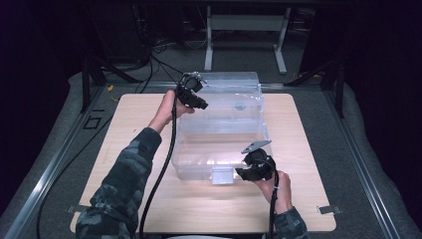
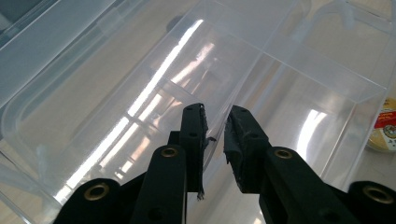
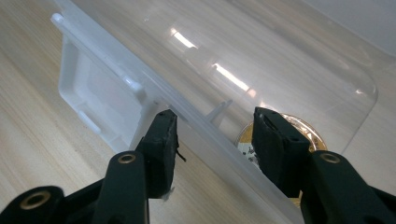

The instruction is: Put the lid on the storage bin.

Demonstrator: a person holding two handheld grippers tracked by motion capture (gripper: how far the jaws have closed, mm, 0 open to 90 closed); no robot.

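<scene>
Camouflage sleeves [image 1: 124,179]; black grippers with brass-ringed screw holes, black cables [image 1: 161,174], one grey plate [image 1: 256,146].

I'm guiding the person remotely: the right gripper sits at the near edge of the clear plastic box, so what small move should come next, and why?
Probably close the right gripper on the near rim of the clear plastic storage box. Its jaws stand open astride that rim, beside the white latch, gripping nothing. The left gripper is nearly shut around a clear edge at the far side, so a second hold would likely steady the box.

Left gripper [image 1: 203,105] at the clear box's [image 1: 221,142] far-left corner; right gripper [image 1: 242,172] at its near-right edge.
</scene>
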